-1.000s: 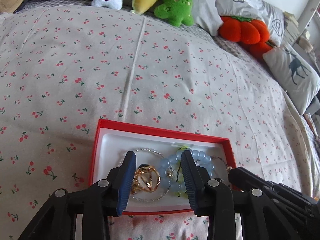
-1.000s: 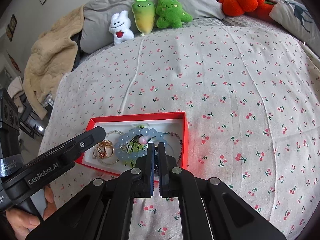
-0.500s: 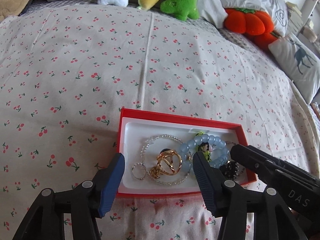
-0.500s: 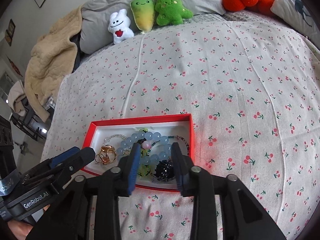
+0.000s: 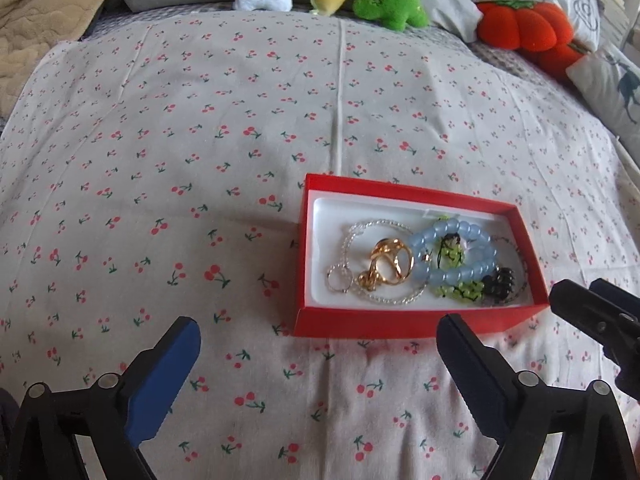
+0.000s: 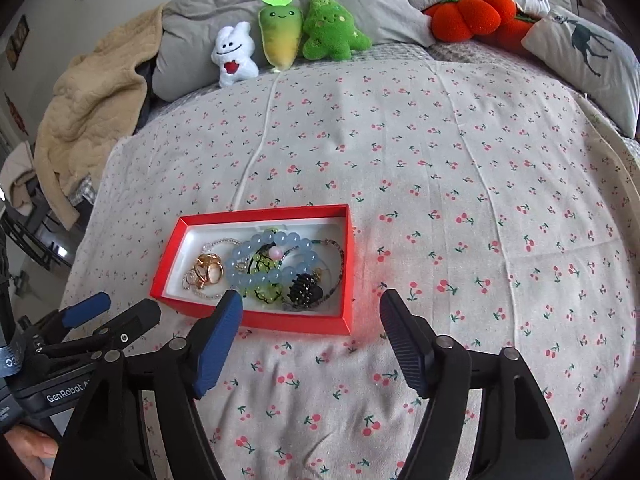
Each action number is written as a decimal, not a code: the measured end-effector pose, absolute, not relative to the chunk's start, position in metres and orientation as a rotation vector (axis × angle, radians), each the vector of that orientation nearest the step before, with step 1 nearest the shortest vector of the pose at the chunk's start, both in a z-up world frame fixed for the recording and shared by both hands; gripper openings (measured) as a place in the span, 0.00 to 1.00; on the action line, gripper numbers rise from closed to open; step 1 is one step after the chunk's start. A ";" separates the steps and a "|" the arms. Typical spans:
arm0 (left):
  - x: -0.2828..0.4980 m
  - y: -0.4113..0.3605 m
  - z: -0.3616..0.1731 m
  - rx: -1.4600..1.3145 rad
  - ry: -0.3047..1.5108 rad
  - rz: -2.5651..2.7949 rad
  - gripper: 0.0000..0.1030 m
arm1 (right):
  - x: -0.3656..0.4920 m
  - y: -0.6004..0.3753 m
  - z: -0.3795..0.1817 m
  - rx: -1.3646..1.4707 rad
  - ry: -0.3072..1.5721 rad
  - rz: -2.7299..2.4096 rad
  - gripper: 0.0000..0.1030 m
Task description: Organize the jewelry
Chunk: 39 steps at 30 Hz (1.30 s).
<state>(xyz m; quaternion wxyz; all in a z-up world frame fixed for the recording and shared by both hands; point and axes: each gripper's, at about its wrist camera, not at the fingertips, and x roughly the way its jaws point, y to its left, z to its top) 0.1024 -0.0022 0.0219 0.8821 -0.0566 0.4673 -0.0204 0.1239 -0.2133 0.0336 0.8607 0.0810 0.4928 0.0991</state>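
Jewelry (image 5: 424,264) inside red box (image 5: 400,322) | both tongs (image 5: 318,340) (image 6: 312,312) just widened, empty | bedspread (image 5: 200,140) open around

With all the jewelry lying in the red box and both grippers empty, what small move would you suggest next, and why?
Probably draw both grippers back from the red box. The left gripper and right gripper have just been opening with nothing between their jaws, and the blue bead bracelet and gold rings lie inside.

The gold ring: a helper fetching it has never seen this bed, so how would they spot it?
On the cherry-print bedspread lies a red box of jewelry. The gold ring sits left of the blue bead bracelet, the only shiny gold piece there.
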 end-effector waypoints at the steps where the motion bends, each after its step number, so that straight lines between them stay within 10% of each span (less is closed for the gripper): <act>1: 0.099 -0.002 0.022 -0.107 0.977 -0.034 0.99 | 0.120 -0.214 0.034 0.164 1.039 0.198 0.84; 6: 0.080 -0.005 0.023 -0.027 0.981 0.010 0.99 | 0.101 -0.213 0.038 0.112 1.067 0.165 1.00; 39: 0.043 -0.012 0.015 0.009 1.051 0.022 0.99 | 0.056 -0.206 0.023 0.002 1.196 0.019 1.00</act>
